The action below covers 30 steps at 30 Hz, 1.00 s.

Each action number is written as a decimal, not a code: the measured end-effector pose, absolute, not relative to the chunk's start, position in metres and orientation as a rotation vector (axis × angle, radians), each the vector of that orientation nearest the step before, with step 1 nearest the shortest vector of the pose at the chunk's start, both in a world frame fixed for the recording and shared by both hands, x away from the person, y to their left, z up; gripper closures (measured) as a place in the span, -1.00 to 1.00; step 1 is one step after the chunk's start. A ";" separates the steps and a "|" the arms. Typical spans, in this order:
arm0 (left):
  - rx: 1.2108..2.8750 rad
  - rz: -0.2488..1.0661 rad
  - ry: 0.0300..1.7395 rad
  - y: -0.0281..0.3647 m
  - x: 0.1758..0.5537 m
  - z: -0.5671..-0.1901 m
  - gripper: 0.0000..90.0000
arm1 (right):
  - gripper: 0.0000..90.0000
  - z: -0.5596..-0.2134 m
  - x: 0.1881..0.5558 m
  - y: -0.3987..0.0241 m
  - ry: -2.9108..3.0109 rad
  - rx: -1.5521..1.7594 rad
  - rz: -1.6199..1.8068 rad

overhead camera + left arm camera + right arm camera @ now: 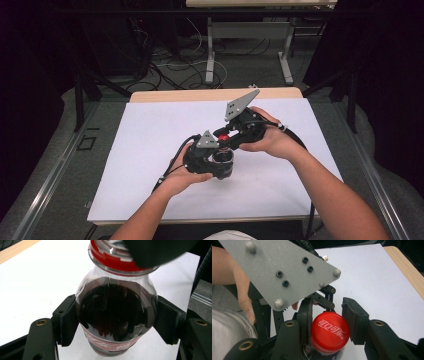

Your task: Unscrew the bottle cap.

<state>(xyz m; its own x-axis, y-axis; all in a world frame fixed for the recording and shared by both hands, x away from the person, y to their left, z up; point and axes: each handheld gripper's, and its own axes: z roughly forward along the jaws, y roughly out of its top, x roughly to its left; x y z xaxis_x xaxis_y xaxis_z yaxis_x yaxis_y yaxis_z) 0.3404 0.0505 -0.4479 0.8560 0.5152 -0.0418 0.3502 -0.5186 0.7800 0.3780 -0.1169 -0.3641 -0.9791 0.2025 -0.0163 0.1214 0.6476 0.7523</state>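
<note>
A small clear bottle of dark cola with a red label stands on the white sheet. My left gripper is shut on it, one pad pressing on each side of its belly. In the high view the bottle sits at the middle of the table, with my left gripper coming at it from the left. The red cap with white lettering sits on the neck. My right gripper is shut on the cap from above and from the right. The grey plate of the left gripper hides part of that hand.
A white sheet covers the tabletop, whose wooden far edge shows behind it. Both forearms come in from the bottom. Beyond the table, desk legs and loose cables lie on the floor. Metal rails run along both sides.
</note>
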 end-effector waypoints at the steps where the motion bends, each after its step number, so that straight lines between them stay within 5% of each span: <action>1: 2.169 0.245 0.628 0.051 0.340 -0.448 -0.34 | 0.36 -0.364 0.379 -0.117 2.748 0.259 1.249; 30: 2.094 0.290 0.758 0.081 0.356 -0.444 -0.34 | 0.36 -0.361 0.375 -0.137 2.664 0.456 1.219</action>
